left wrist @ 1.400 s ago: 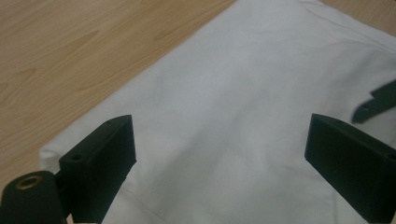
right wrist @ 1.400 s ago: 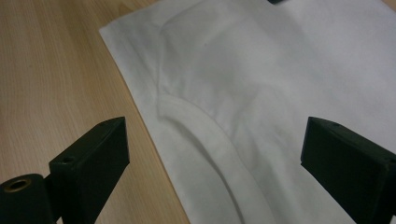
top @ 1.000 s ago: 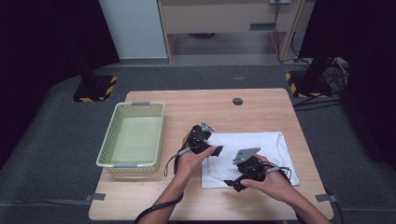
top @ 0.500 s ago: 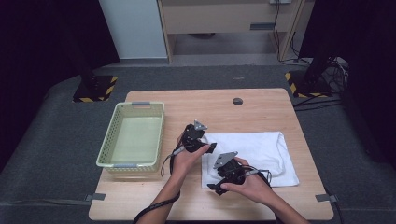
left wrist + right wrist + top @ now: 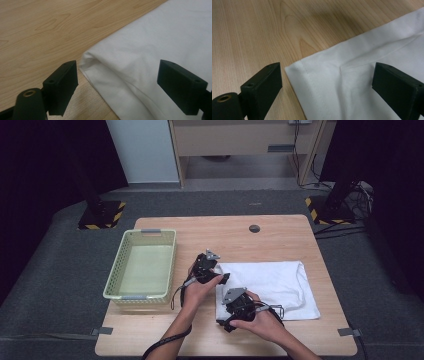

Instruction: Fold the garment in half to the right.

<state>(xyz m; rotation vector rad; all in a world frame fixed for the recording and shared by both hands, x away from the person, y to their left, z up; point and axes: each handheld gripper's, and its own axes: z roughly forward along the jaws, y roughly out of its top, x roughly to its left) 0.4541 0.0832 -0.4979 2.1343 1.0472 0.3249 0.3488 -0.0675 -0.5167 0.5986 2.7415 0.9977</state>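
I have both grippers down at the left end of the folded white cloth [image 5: 272, 285], which lies flat on the right half of the wooden surface [image 5: 280, 237] with its long axis running left to right. The pale green basket [image 5: 142, 266] sits well apart to the left, with nothing in it that I can see.

My left gripper [image 5: 223, 279] sits at the far-left corner of the cloth. In the left gripper view its jaws stand spread and released, one over bare wood just off the folded edge [image 5: 86, 58], the other over the cloth [image 5: 155, 45], so the corner lies between them, unpinched.

My right gripper [image 5: 223, 324] sits at the near-left corner. Its jaws have just been opening and stand wide; in the right gripper view the hemmed corner [image 5: 294, 68] lies between them, one jaw on the wood side, the other above the cloth [image 5: 362, 72], with nothing gripped.

What matters next, as I judge it, is that each corner lies straight ahead of its own jaws, so both are about equally near. The two corners span the cloth's short left edge, so closing on both and carrying them rightward along the long axis would fold it in half.
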